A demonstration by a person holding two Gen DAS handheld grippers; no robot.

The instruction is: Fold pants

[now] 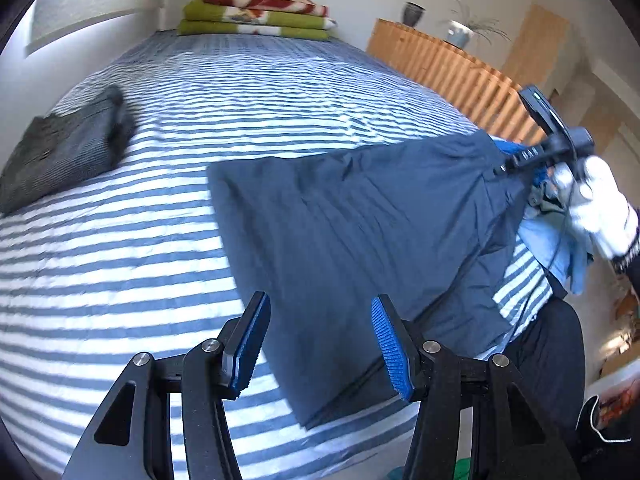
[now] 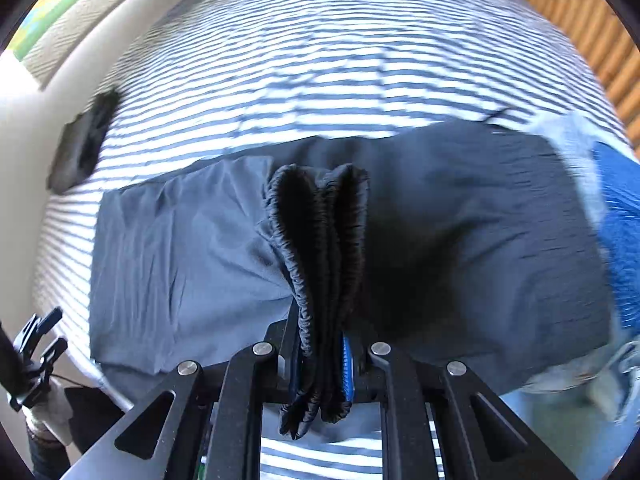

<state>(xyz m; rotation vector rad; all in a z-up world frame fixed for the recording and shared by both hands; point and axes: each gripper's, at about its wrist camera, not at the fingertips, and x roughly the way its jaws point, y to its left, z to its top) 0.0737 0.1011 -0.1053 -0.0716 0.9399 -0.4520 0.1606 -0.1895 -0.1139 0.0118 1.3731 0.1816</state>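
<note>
- Our right gripper (image 2: 320, 364) has its jaws clenched on the gathered elastic waistband (image 2: 316, 264) of the dark navy lightweight-fabric pants (image 1: 360, 232); the bunched band stands doubled between the pads and runs forward past their tips.
- Our left gripper (image 1: 320, 340) is released, its blue ribbed pads (image 1: 390, 348) parted with nothing pressed between them; the near hem of the pants lies just ahead of and below the jaws, over the edge of the blue-and-white striped bed (image 1: 160, 240).
- The pants spread flat beyond the right jaws, with a pile of pale blue and bright blue garments (image 2: 616, 216) to their right.
- A folded dark grey garment (image 1: 64, 152) rests far to the left of both jaws.
- Risk, as we judge it: a one-sided lift may drag the leg end off the bed or skew the fold, since only the waistband is held.
- Risk: the thick, slick bundle could slip from the jaws, or snag the neighbouring pile.
</note>
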